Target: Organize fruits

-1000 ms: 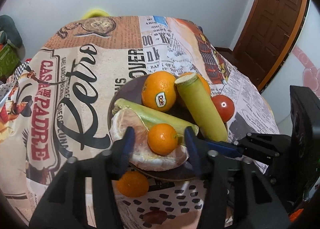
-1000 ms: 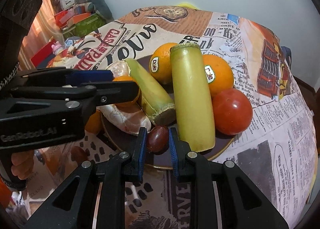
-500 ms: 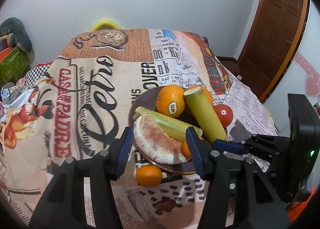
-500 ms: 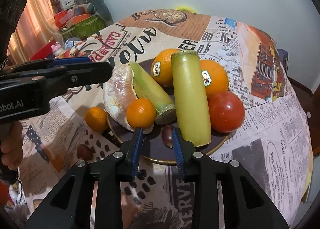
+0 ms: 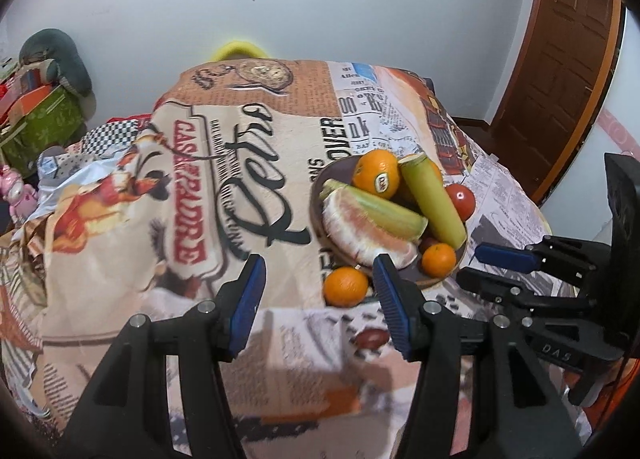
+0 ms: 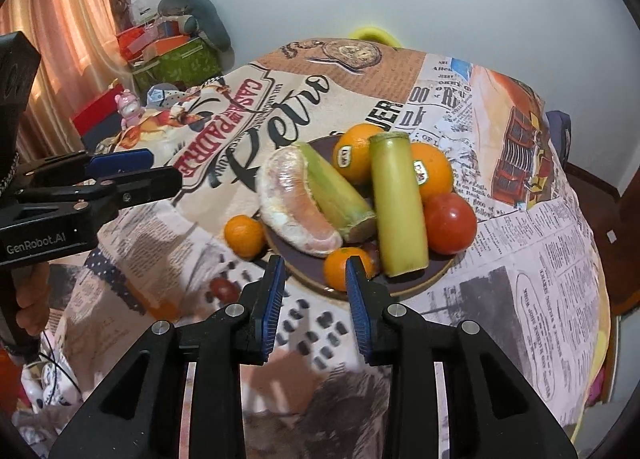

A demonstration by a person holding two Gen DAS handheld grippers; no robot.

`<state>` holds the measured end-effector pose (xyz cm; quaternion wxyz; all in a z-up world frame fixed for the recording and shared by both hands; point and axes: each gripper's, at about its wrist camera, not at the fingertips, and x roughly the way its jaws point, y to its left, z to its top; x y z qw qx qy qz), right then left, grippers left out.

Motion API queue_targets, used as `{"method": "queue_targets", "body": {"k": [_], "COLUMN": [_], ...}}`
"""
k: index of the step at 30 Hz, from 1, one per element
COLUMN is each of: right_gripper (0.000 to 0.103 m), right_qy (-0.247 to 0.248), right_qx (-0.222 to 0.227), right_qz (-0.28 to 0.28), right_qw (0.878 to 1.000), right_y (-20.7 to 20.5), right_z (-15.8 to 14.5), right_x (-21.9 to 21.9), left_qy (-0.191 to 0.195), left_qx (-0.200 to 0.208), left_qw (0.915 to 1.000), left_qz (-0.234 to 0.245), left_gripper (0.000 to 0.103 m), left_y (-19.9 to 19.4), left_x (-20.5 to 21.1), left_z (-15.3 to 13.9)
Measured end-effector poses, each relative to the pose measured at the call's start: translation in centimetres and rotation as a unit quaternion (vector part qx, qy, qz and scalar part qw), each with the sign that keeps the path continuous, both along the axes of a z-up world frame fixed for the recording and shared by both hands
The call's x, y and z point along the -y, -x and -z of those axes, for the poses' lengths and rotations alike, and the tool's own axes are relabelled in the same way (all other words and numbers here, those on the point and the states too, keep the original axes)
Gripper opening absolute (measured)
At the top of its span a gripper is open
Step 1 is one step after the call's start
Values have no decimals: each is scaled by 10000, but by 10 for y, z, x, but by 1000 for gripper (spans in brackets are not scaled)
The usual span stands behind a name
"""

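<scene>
My left gripper (image 5: 318,291) gapes empty; my right gripper (image 6: 314,285), just opening, holds nothing; small dark fruit (image 6: 372,253) is mostly hidden on the brown plate (image 6: 436,275).

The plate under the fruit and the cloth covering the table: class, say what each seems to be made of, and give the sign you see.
Plate: probably glazed ceramic, perhaps plastic; its dark brown rim looks smooth, rigid and slightly shiny.
Tablecloth: printed woven fabric, matte; it wrinkles and drapes softly over the table's edge, with newspaper-style lettering printed on it.
</scene>
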<state>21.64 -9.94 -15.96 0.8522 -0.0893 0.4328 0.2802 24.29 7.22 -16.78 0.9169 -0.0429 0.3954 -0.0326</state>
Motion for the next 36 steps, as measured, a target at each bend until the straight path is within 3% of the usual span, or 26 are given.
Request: {"method": "queue_targets", "body": {"k": [15,25,29,36], "right_gripper": [34,34,23,23], "right_qy": [183,214,168,-67], "right_qx": [-401,-695,-734,-648], "right_qz": [-296,-534,-539,-462], "right_qw": [9986,9959,9957,9968], "right_y": [14,13,12,10], "right_z": [38,56,57,47], "right_x": [-47,-61,-60,-48], "left_qy": [-40,-58,-87,-25], "left_qx": [-258,-495,-575,-681], "left_qw": [9996,9988,9983,9977], "left_qz": [-96,-8,-25,-24], "left_gripper": [57,57,57,57], "left_y": [43,38,33,18], "left_x": [-28,-22,-21,-17], "left_z": [21,45,50,53]}}
